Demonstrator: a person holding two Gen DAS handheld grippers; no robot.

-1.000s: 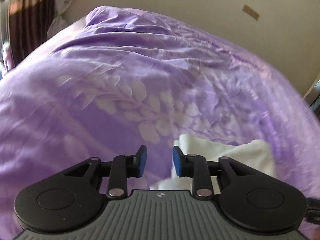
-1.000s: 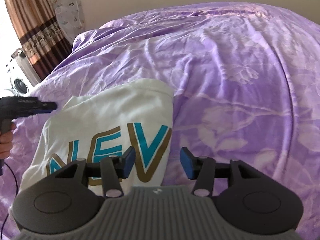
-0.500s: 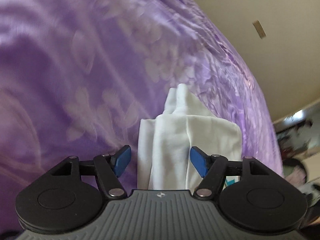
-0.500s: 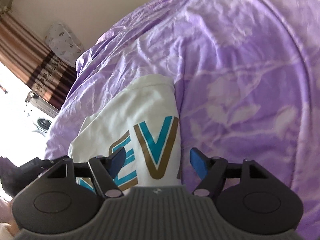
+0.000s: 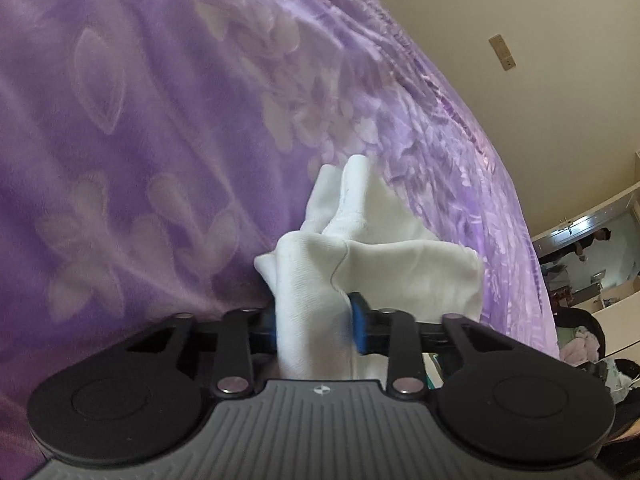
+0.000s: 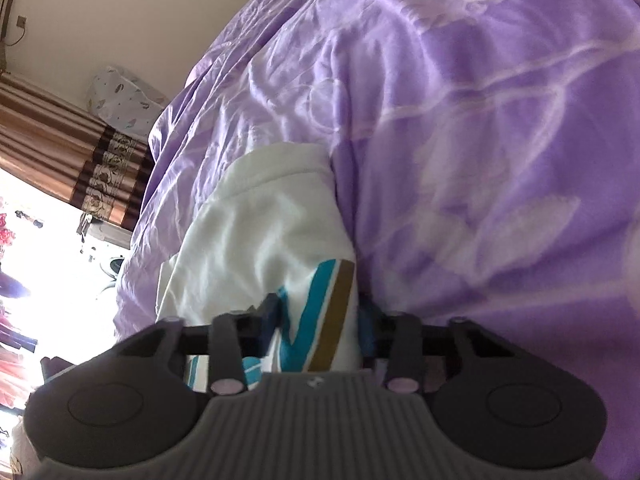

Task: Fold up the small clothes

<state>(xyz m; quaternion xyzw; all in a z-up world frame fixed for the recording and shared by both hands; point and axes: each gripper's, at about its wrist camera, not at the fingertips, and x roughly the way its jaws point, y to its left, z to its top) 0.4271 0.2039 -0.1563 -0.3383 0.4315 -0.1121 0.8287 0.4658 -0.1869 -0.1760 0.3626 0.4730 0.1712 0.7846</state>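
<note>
A small white shirt [image 5: 380, 264] with teal and gold letters lies on the purple bedspread [image 5: 140, 140]. My left gripper [image 5: 316, 322] is shut on a bunched fold of its plain white cloth, which stands up between the blue pads. In the right wrist view the shirt [image 6: 256, 240] shows its printed side. My right gripper [image 6: 320, 320] is shut on the shirt's edge by the teal and gold letter, low against the bedspread [image 6: 480, 140].
The bedspread is wrinkled and covers the whole bed. A cream wall [image 5: 540, 60] stands behind it. Brown curtains [image 6: 60, 160] and a bright window are at the left in the right wrist view. An open doorway [image 5: 588, 264] shows at the right.
Both grippers have dropped onto the shirt and gone from open to shut on its cloth. The left one has bunched the white fabric up between its pads.
</note>
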